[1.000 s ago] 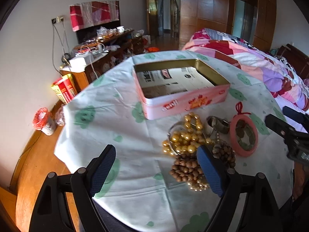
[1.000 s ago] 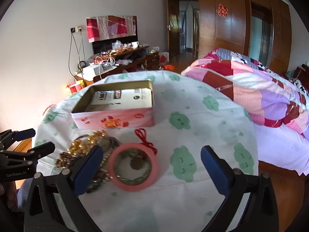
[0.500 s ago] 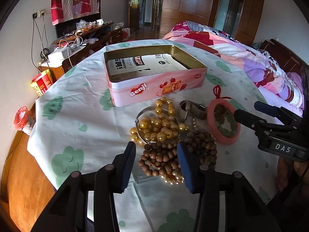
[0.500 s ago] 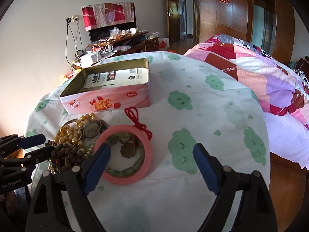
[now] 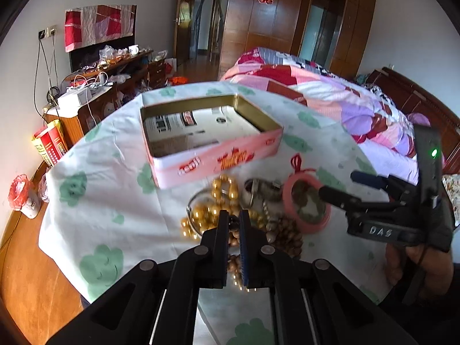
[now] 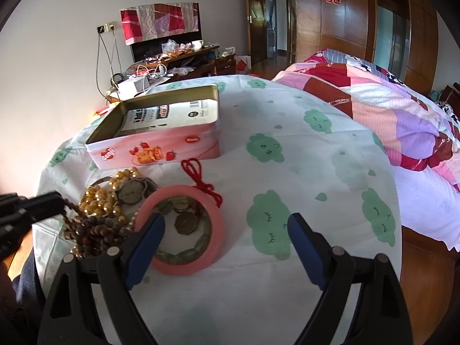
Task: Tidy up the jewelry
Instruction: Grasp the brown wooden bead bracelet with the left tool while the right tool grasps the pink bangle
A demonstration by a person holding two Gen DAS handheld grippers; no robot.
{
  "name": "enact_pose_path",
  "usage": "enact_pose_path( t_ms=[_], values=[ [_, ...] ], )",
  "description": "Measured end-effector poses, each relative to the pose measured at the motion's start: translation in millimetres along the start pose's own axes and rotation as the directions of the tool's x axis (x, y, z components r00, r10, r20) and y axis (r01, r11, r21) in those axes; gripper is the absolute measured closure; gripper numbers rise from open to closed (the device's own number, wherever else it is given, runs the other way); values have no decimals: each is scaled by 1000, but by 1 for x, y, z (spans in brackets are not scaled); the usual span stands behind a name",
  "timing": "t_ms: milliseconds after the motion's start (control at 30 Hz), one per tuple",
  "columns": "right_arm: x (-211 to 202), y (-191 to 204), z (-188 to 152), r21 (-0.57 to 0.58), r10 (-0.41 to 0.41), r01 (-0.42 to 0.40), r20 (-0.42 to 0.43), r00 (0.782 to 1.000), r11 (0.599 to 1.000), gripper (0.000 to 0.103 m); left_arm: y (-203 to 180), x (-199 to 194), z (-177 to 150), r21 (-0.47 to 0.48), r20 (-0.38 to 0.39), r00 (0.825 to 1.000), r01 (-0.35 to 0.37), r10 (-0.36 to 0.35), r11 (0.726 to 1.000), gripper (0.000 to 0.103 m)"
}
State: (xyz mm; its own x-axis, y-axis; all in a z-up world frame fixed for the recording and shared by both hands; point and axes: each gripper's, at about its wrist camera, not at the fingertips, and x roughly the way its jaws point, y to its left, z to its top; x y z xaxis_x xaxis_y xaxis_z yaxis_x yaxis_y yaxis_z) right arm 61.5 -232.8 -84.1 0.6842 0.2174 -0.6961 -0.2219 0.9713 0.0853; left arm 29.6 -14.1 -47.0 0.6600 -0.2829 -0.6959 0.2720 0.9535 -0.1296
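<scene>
Left wrist: left gripper (image 5: 233, 224) is clamped on the brown bead strand (image 5: 283, 237), by the table's (image 5: 109, 189) near edge | Right wrist: right gripper (image 6: 225, 231) is held wide, nothing gripped, over the pink bangle (image 6: 187, 227); tin (image 6: 161, 143) is set behind.

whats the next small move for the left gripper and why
Probably lift straight up a little. The left gripper is shut on the brown bead strand, which still lies tangled with the gold beads beside the open pink tin. A gentle raise should free it before carrying it to the tin.
</scene>
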Motion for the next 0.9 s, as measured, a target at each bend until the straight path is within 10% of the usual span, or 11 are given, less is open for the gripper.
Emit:
enact_pose_path(
  t_ms=[233,533,667,900],
  values=[
    [6,-10,5,12,3,-2,-15,1000,1000,18,4,-16,26,-10,92,996,0,1,1000,98],
    [26,-3,7,-37,58,-61,-90,994,997,50,8,-19,43,-49,140,990,35,-27,998,98],
    [30,2,3,-62,120,-128,-112,986,990,85,12,-17,43,-63,134,991,34,-25,997,98],
    [2,1,14,-55,177,-177,-13,984,983,90,21,-25,51,-71,167,986,27,-15,997,98]
  ],
)
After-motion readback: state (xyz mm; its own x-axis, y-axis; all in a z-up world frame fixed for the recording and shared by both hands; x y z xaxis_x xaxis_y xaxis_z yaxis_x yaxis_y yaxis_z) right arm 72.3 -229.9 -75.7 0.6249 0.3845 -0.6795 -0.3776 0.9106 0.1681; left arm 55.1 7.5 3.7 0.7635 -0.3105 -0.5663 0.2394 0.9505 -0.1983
